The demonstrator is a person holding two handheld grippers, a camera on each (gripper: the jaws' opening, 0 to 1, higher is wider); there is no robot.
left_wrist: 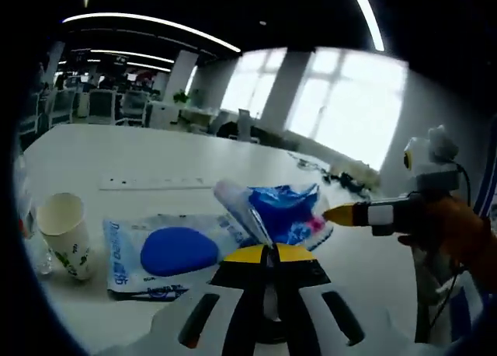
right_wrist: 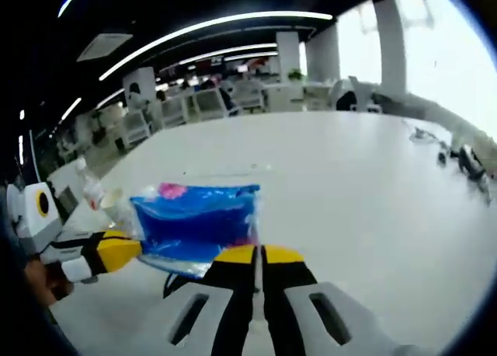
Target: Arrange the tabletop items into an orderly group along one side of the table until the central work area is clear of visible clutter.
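left gripper jaws together, clamped on edge of blue plastic bag, held lifted above white table. right gripper jaws likewise pinched shut on same bag, from opposite side. second flat blue packet lying on table beneath. paper cup upright at left, contents not visible.

The paper cup hides part of a blurred clear object behind it.
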